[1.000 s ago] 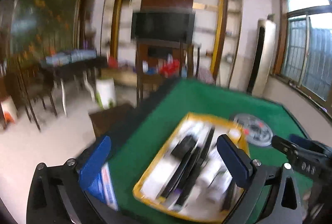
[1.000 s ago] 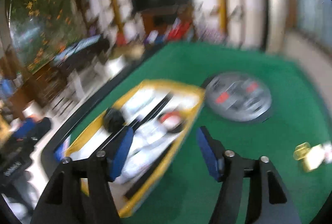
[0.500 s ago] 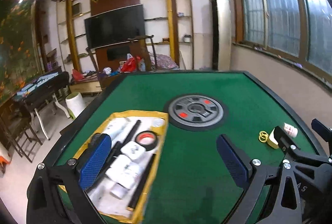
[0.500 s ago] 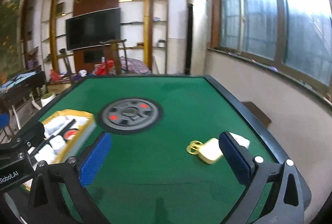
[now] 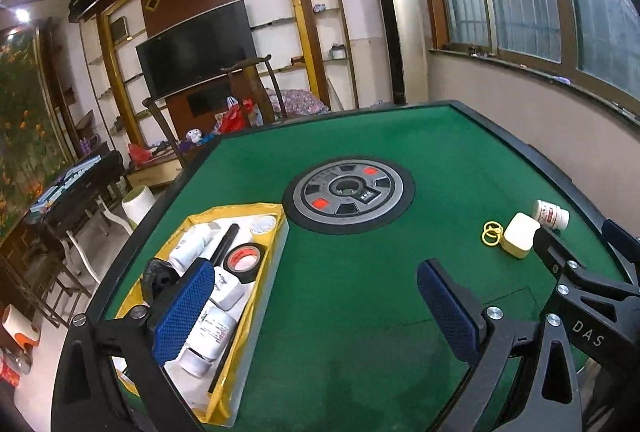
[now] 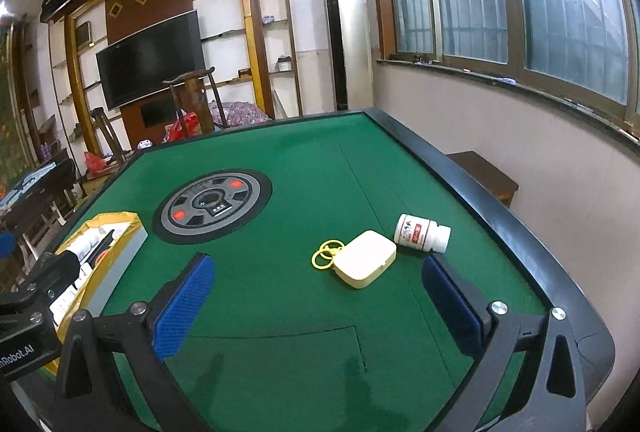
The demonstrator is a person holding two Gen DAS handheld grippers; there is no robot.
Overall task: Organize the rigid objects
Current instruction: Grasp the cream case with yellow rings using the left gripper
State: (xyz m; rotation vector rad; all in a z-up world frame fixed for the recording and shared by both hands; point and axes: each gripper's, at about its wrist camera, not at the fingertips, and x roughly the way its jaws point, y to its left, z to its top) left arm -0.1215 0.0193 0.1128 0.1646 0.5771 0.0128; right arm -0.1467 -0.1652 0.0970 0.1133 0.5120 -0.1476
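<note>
While both grippers hover over the green mahjong table, jaws spread wide, nothing is gripped.
Right gripper faces cream case and pill bottle; left gripper beside yellow tray.

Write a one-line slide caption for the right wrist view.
Open right gripper faces a cream case with yellow rings and a toppled pill bottle on green felt.
</note>
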